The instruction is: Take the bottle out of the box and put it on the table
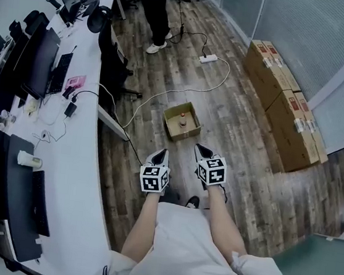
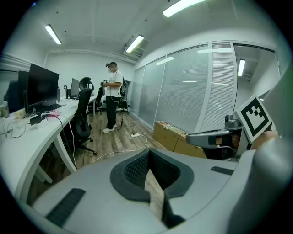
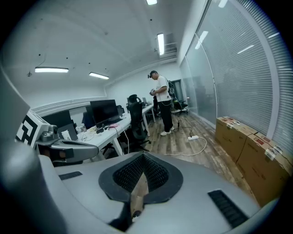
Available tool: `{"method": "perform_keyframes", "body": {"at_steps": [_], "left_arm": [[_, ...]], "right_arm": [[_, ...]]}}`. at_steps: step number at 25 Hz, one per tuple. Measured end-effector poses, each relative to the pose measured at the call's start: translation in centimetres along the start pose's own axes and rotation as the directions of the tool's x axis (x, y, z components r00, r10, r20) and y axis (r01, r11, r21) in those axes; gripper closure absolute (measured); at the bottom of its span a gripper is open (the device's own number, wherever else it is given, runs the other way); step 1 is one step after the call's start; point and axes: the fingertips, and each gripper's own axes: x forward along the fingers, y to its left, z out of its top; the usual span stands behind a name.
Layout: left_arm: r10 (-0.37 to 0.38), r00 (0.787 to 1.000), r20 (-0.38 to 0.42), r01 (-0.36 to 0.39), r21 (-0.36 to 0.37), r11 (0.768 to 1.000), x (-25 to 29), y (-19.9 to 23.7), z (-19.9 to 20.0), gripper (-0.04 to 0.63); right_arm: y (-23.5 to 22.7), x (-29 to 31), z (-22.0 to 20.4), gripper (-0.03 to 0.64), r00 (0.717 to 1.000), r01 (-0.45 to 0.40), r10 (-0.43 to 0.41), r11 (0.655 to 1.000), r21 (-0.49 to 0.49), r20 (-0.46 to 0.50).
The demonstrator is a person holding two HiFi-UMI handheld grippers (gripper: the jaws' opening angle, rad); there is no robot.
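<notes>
Both grippers, left [image 1: 161,155] and right [image 1: 202,150], hover side by side, jaws closed on nothing. Ahead, the open box [image 1: 188,133] sits on the floor [image 1: 243,111], well apart from them. The bottle [image 1: 184,118] stands inside it, and the white surface [image 1: 77,153] lies to the left.
</notes>
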Motion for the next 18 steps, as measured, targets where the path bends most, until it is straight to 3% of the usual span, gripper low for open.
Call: {"method": "perform_keyframes", "body": {"at_steps": [10, 18], "left_arm": [[0.001, 1.000, 0.010, -0.001, 0.002, 1.000, 1.8, 1.0, 1.3, 0.581], [0.024, 1.000, 0.019, -0.023, -0.056, 0.998, 5.6, 4.1, 2.8, 0.582]], "right_arm": [[-0.6, 1.6, 1.3, 0.578, 0.999, -0.021, 0.021, 1.000, -0.003, 0.024], [-3.3, 5.5, 3.6, 0.578, 0.999, -0.022, 0.022, 1.000, 0.008, 0.025]]}}
